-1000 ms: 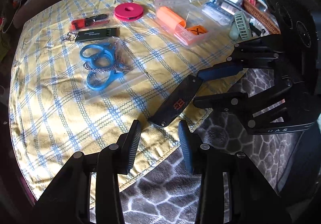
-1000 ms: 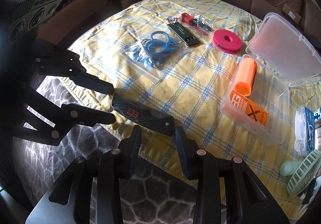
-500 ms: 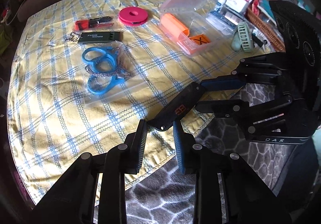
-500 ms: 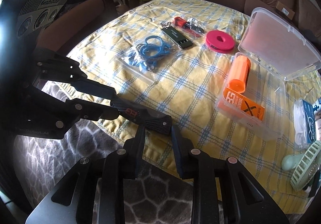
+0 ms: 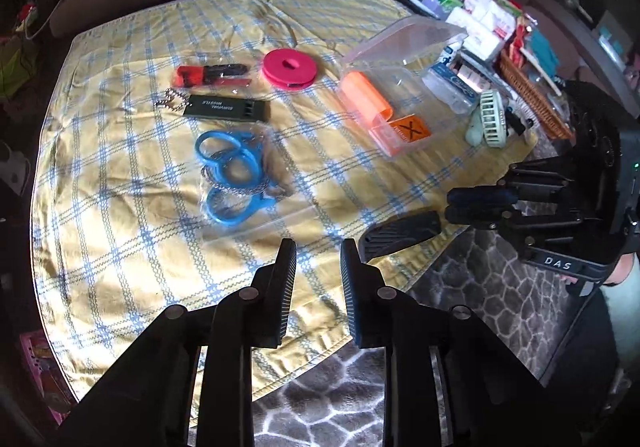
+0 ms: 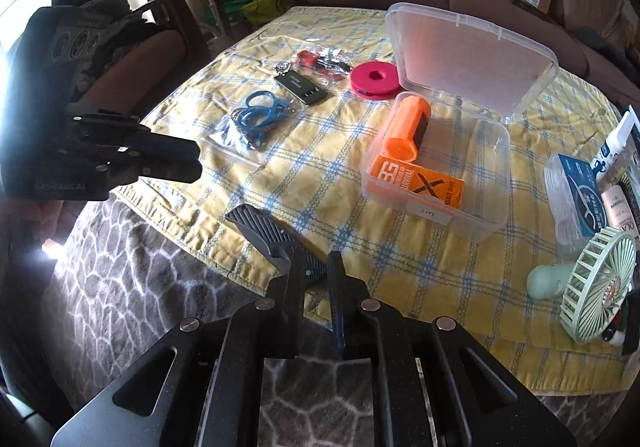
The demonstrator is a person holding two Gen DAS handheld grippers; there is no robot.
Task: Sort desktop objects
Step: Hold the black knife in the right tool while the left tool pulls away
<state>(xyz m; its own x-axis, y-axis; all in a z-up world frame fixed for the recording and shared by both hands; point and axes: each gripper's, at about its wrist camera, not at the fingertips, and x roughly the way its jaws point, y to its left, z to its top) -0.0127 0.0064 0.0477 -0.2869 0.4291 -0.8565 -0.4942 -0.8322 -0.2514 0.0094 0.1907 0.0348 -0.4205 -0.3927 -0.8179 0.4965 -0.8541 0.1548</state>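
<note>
The right gripper (image 6: 314, 267) is clenched on one end of the black folding knife (image 6: 266, 237), which sticks out from its fingers over the near edge of the yellow checked cloth (image 6: 320, 175), above the grey patterned blanket (image 6: 132, 279) below. In the left wrist view the knife (image 5: 400, 233) angles off the cloth's near-right edge. The left gripper (image 5: 318, 259) hangs released, its fingers parted with nothing between them, over the near part of the cloth and apart from the knife.

Farther in on the counter, the clear plastic box (image 6: 484, 207) stands with its lid tipped up and back, holding an orange cylinder (image 6: 406, 127) and an orange packet (image 6: 420, 185). A bare stretch of cloth lies between the knife and the box. Left of it sits the bagged blue-ringed wire saw (image 5: 230, 175), then the dark green whistle (image 5: 224, 109), the red and black tool (image 5: 210, 75) in a bag and the pink spool (image 5: 290, 69), each apart from the others. A pale green handheld fan (image 6: 592, 287) lies near the cloth's right edge among crowded packages.
</note>
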